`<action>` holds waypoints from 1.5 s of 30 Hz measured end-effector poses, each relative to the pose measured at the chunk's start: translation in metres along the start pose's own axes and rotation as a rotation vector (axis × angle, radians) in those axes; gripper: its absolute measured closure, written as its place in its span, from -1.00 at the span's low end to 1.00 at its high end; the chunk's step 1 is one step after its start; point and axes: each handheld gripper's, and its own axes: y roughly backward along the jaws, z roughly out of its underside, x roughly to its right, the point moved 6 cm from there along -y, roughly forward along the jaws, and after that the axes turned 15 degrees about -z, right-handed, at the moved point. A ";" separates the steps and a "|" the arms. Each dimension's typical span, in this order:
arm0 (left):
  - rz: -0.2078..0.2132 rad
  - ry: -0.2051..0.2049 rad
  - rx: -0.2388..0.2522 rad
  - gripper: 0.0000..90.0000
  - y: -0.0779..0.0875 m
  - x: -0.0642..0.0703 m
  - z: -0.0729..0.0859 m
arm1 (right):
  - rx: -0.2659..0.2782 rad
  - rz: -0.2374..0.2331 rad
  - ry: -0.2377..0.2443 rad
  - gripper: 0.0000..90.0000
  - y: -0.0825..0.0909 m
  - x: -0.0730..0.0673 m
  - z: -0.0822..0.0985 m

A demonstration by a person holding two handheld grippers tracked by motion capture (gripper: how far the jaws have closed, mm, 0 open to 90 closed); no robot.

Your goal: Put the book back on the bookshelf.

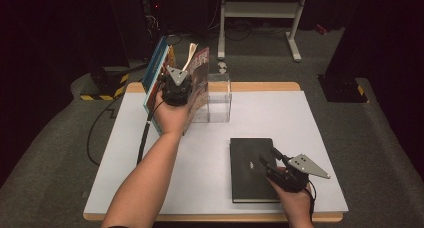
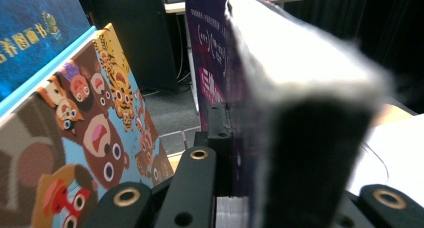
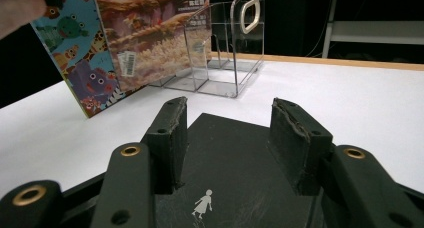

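- Two grippers were at work: the left gripper (image 1: pixel 176 91) was up at the leaning books at the table's far left, and the right gripper (image 1: pixel 272 167) hung low over the black book (image 1: pixel 251 169) near the front edge.
- Left jaws were pressed together on a thick magazine (image 2: pixel 280 88), pinching it upright by its edge; page edges showed between the pads in the left gripper view.
- That magazine stood just beside the cartoon animal book (image 2: pixel 95 133), which leaned against a blue book (image 2: pixel 35 33) behind it. The clear rack (image 1: pixel 218 97) stood right of them, its slots see-through.
- Right jaws stood half spread, a pad to either side above the black cover, pinching nothing; whether the tips touched the cover could not be told.
- Judged step: seat the magazine upright in the row or rack.
- To do it well: keep the pinch firm and low on the edge, since a limp magazine would sag or fan open if held by a corner.
- Lower it straight, bottom edge first, and watch that it did not push the leaning pair over.
- Let go only once the magazine bore on the table (image 1: pixel 310 118) and leaned on a neighbour.
- Right hand (image 1: pixel 296 204) was best kept quiet over the black book until the left was free.
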 end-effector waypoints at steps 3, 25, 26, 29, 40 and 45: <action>-0.013 0.015 0.006 0.87 -0.007 -0.001 0.002 | 0.003 -0.002 -0.002 0.10 0.001 -0.001 -0.001; -0.017 0.057 0.021 0.86 -0.020 -0.001 0.007 | 0.009 -0.002 -0.006 0.10 0.001 0.000 -0.001; -0.016 0.057 0.021 0.87 -0.020 0.000 0.007 | 0.009 -0.001 -0.006 0.10 0.001 0.000 0.000; -0.016 0.059 0.017 0.86 -0.021 0.000 0.008 | 0.008 -0.001 -0.005 0.10 0.001 0.000 0.000; -0.027 0.072 0.025 0.87 -0.024 -0.001 0.007 | 0.017 0.000 -0.004 0.10 0.002 0.000 -0.002; -0.028 0.066 0.020 0.86 -0.029 -0.001 0.009 | 0.013 0.001 -0.006 0.10 0.001 0.000 -0.001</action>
